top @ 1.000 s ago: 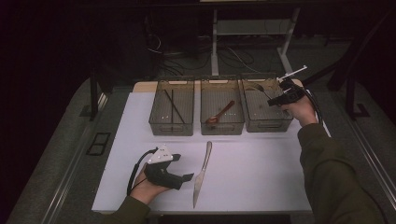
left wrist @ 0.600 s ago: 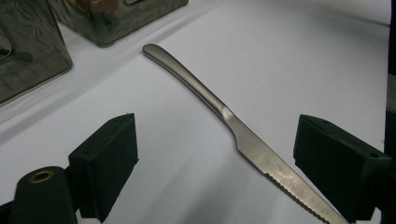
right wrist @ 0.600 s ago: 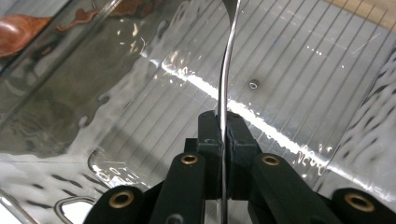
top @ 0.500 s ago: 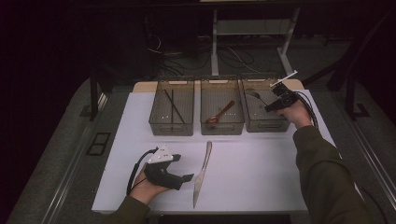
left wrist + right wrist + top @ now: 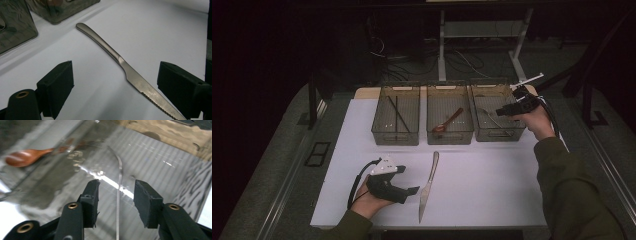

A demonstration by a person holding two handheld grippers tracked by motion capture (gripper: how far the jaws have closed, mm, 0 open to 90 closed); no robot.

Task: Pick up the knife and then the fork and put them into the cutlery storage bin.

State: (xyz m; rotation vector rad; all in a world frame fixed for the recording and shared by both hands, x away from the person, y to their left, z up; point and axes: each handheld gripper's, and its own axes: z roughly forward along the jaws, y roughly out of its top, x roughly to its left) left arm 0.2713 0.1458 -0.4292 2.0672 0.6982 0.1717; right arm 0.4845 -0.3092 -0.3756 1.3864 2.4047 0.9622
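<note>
Right gripper [image 5: 501, 112] lets go of a fork over the right bin

The right gripper's jaws have just been opening above the right bin [image 5: 498, 134] at 2 o'clock; the thin metal fork [image 5: 118, 195] lies between them in the bin, untouched. The left gripper [image 5: 412, 192] rests at 7 o'clock on the white tabletop [image 5: 492, 190], jaws wide open and empty, just beside the table knife [image 5: 429, 179].

Silver knife [image 5: 428, 186] on my white tabletop [image 5: 492, 200], serrated edge dull grey. Smoky translucent bins [image 5: 396, 122] far side; reddish-brown wooden spoon [image 5: 447, 121] in the middle one. Black gripper pads [image 5: 92, 192]; olive sleeve [image 5: 572, 200] right.
</note>
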